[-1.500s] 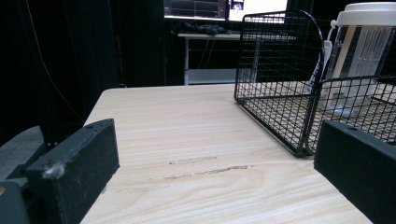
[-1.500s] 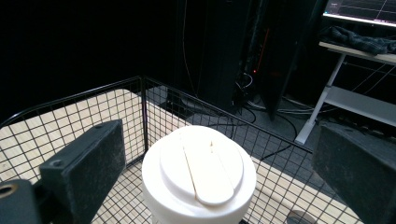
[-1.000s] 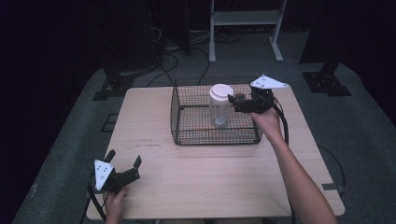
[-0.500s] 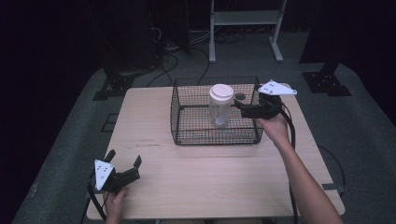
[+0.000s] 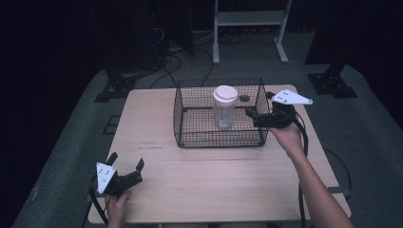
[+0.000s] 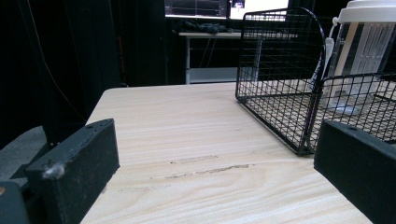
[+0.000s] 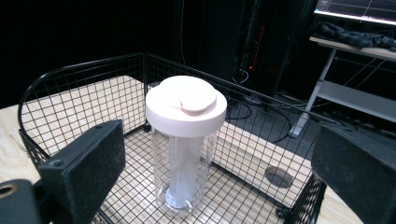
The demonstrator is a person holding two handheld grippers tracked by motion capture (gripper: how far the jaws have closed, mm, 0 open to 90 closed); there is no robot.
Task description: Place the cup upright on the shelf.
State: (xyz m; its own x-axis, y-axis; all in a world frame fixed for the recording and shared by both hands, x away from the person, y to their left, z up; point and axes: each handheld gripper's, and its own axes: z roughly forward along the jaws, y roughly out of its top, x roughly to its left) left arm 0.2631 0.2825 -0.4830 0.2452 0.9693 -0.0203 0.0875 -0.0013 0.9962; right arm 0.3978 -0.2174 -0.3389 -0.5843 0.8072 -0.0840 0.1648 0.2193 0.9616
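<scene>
The right claw [image 5: 251, 115] hovers at the right wall of a black wire basket [image 5: 190, 137], jaws spread wide and holding nothing. In the right gripper view, its two black jaws frame a clear plastic bottle [image 7: 185, 154] with a broad white lid, which stands upright on the basket floor, free of both jaws. The basket sits at the far middle of the table [image 5: 157, 118], and the bottle stands near its centre.

The left claw [image 5: 127, 167] rests low at the near left corner of the table, well apart from the basket, jaws also wide open and empty. Its own view looks along the tabletop toward the basket's rounded corner [image 6: 308, 112].

The table is pale wood with a plain grain, a few faint dark scuffs near the left claw, and a round cable hole [image 5: 244, 98] at the far side behind the basket. Around it lies a grey floor [image 5: 375, 123]. The room beyond is dark, with black stand bases, loose cables and a white metal frame [image 5: 249, 21] at the far side.
</scene>
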